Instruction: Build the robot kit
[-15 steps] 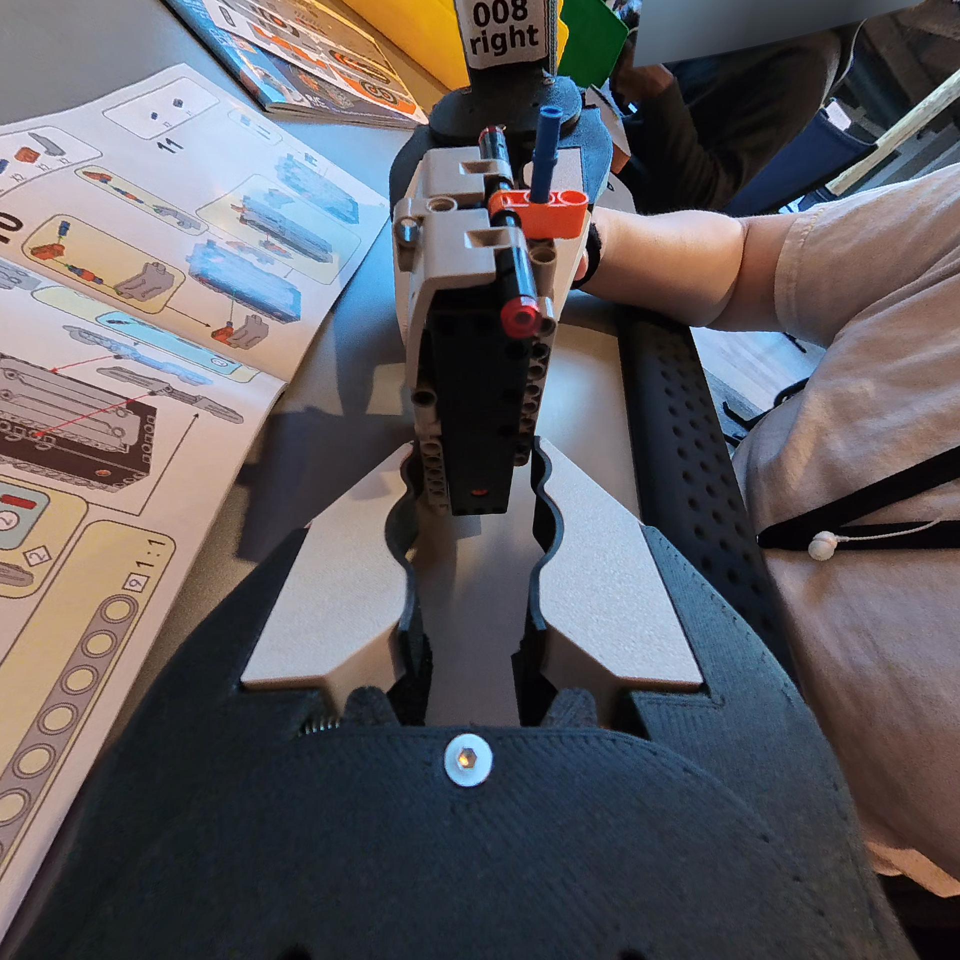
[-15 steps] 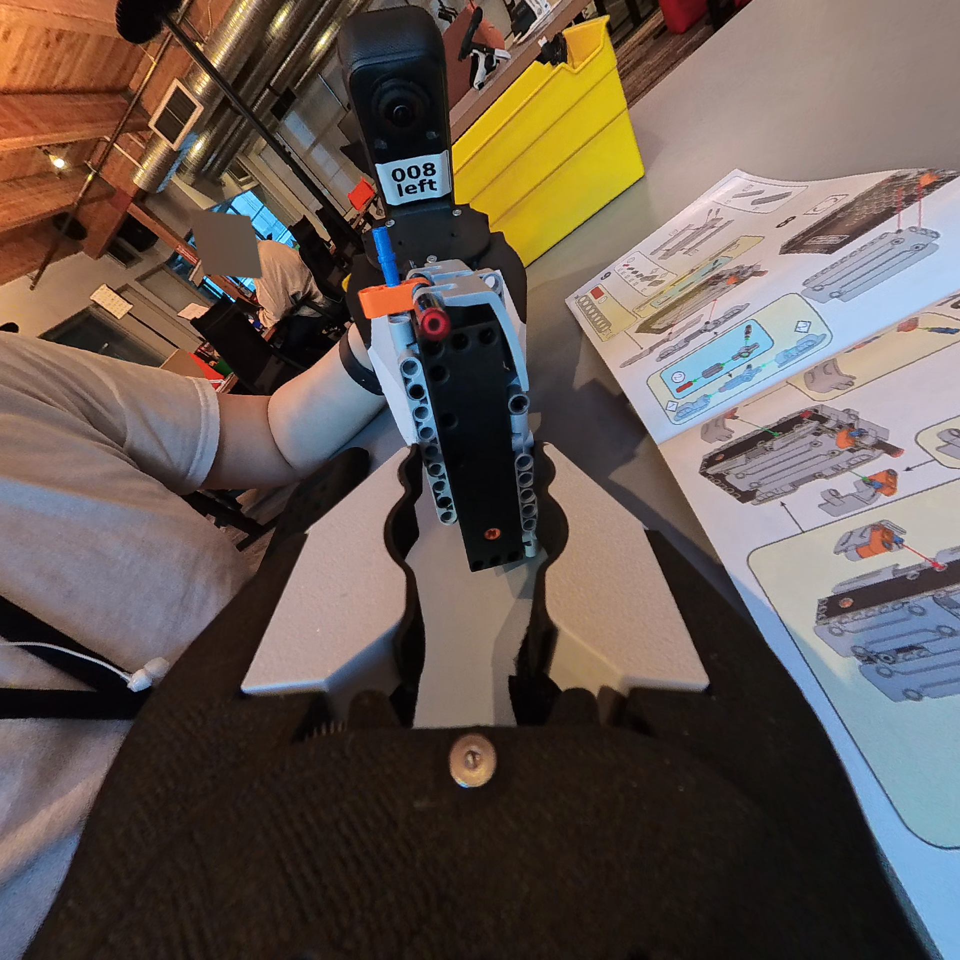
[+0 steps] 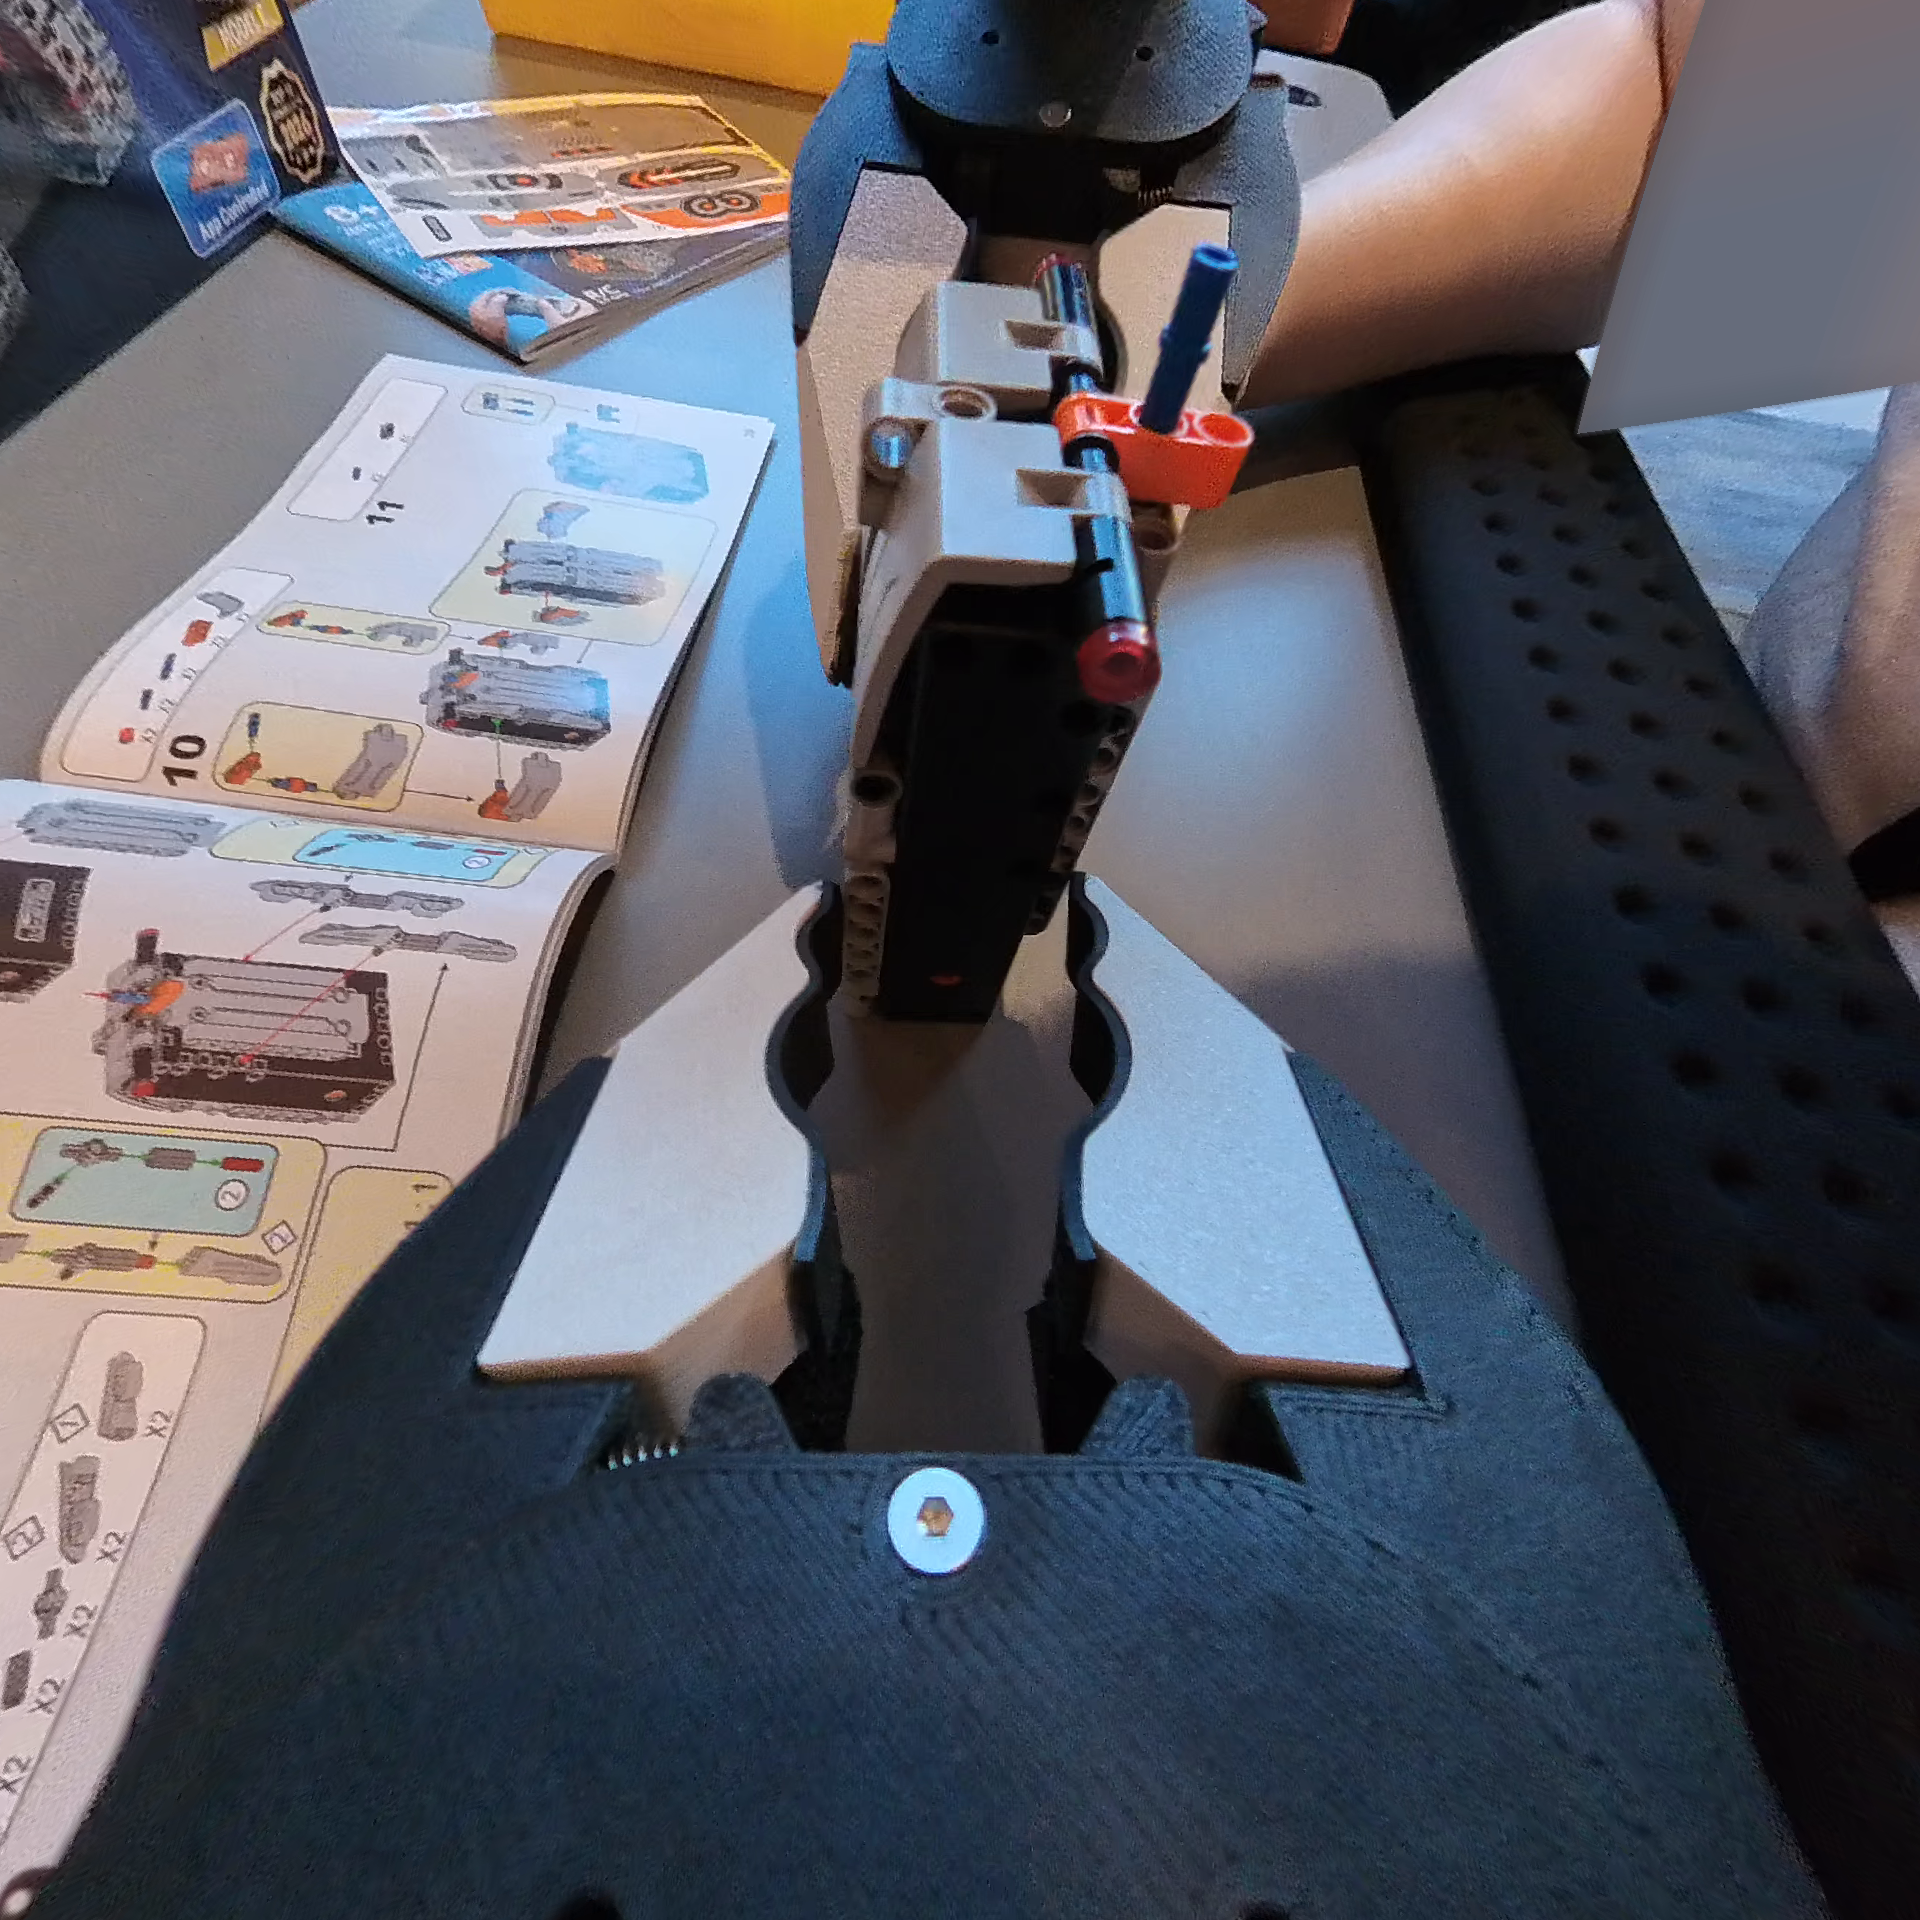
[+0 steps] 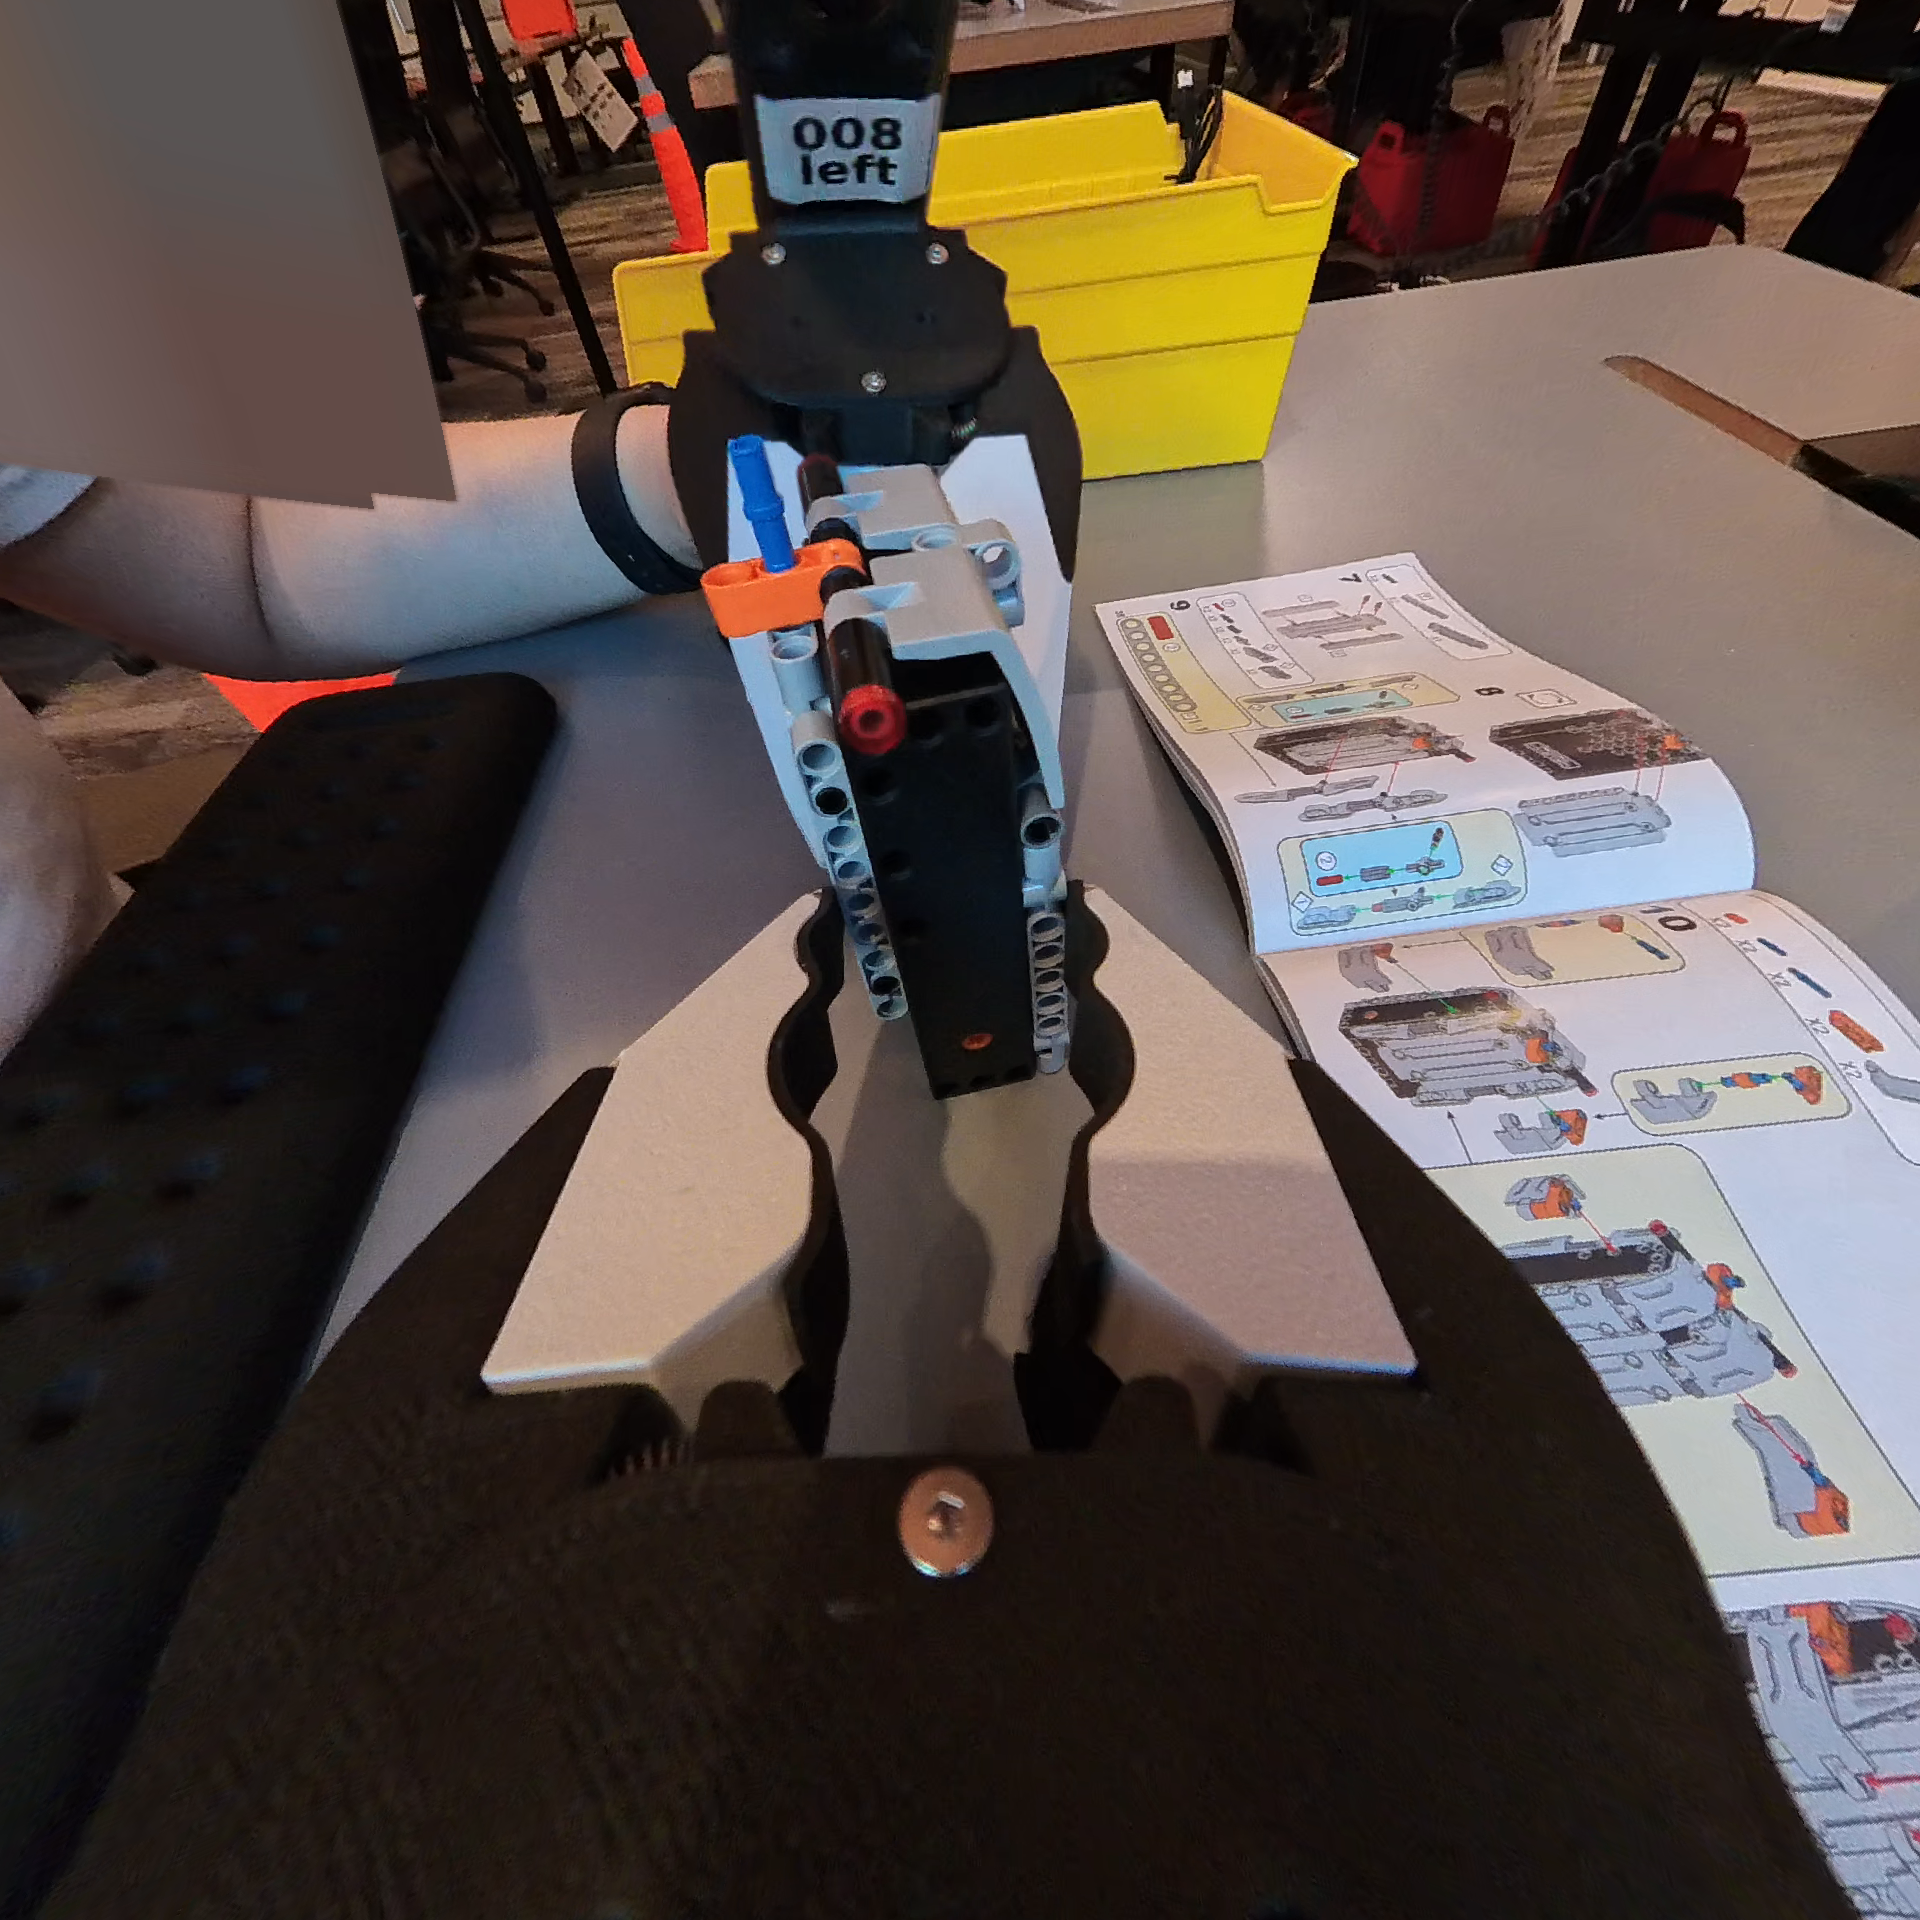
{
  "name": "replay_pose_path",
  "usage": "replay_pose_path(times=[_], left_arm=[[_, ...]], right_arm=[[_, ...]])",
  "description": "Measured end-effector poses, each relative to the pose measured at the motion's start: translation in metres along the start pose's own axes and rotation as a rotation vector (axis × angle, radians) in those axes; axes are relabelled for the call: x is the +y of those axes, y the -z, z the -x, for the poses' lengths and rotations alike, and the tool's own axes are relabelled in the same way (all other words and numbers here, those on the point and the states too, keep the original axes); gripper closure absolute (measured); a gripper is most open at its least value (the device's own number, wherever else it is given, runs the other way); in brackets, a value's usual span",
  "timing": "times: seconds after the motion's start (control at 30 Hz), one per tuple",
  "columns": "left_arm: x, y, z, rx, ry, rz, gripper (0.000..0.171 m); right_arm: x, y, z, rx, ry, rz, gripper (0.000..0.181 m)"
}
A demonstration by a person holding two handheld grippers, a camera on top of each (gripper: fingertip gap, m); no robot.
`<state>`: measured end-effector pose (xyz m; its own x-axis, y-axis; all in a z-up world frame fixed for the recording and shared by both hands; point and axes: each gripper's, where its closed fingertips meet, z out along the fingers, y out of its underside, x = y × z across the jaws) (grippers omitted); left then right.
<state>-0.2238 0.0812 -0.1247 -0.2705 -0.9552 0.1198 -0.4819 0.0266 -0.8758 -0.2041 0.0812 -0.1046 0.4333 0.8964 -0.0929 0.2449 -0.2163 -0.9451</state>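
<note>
Jointly held: brick assembly [image 3: 987,727], black-and-grey, long axis running between left gripper [image 3: 945,966] and right gripper [image 4: 956,997], each pair of fingers clamped on one end, above desk [image 4: 1455,416] beside instruction booklet [image 4: 1507,935].

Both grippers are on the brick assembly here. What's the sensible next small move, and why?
Probably open the right gripper and back it off, with the left gripper alone holding the brick assembly. Both clamp it from opposite sides, so neither can reach the blue pin standing out of the orange beam.
</note>
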Motion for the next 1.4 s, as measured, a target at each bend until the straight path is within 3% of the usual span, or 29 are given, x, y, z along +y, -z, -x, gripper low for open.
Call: replay_pose_path(times=[0.17,0.5,0.67,0.83,1.0,1.07,1.2,1.3,1.4], left_arm=[[-0.003,0.011,-0.004,-0.002,-0.051,0.008,0.124],[-0.001,0.036,0.008,-0.069,-0.046,0.037,0.130],[-0.009,0.049,0.015,-0.106,-0.029,-0.015,0.132],[-0.034,0.084,0.046,-0.329,-0.042,-0.160,0.135],[-0.041,0.153,0.100,-0.868,-0.051,-0.226,0.152],[-0.039,0.171,0.108,-0.984,-0.010,-0.238,0.157],[-0.032,0.180,0.114,-1.015,0.089,-0.262,0.159],[-0.025,0.181,0.119,-1.035,0.124,-0.249,0.161],[-0.021,0.181,0.121,-1.048,0.138,-0.242,0.164]], right_arm=[[0.000,0.000,0.001,0.008,0.019,0.000,0.140],[-0.001,0.001,0.001,-0.012,-0.006,-0.014,0.139],[-0.007,0.010,0.008,-0.088,-0.070,-0.069,0.125],[-0.011,0.026,0.011,-0.127,-0.079,-0.065,0.120],[-0.012,0.052,0.042,-0.349,-0.171,0.010,0.128],[-0.005,0.060,0.027,-0.260,-0.144,0.061,0.129],[-0.005,0.080,-0.013,-0.046,-0.079,0.035,0.137],[-0.017,0.093,-0.045,0.088,-0.073,-0.125,0.156],[-0.012,0.103,-0.075,0.278,0.011,-0.158,0.180]])
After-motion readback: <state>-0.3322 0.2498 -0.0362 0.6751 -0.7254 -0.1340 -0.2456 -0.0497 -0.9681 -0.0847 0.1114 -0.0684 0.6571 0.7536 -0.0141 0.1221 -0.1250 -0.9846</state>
